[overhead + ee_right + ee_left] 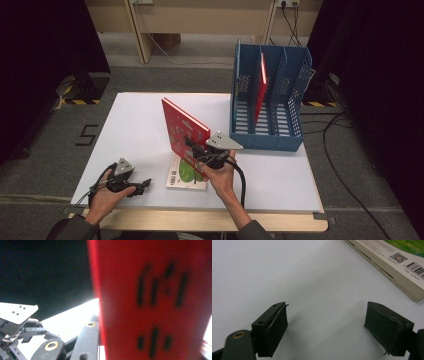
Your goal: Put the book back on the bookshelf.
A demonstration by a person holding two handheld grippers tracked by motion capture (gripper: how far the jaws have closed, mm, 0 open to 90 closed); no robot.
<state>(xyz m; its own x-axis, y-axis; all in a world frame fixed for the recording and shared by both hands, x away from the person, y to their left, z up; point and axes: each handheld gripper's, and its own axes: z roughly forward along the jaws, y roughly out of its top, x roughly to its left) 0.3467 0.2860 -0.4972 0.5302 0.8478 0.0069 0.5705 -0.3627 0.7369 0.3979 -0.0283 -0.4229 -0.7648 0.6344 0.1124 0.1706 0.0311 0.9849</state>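
A red book (pixel 182 127) stands tilted on edge above the middle of the white table (pixel 135 125), and my right gripper (pixel 192 145) is shut on its lower near corner. In the right gripper view the red cover (pixel 155 302) sits close between the jaws, blurred. Under it a second book with a green cover (pixel 186 175) lies flat on the table. My left gripper (pixel 145 184) rests low at the front left of the table. Its jaws stand open with nothing between them (pixel 325 325), and the flat book's spine (pixel 387 265) lies just beyond.
A blue slotted file rack (pixel 267 141) stands at the table's back right with another red book (pixel 261 87) upright in a middle slot. Cables trail on the floor to the right. Dark curtains close in both sides.
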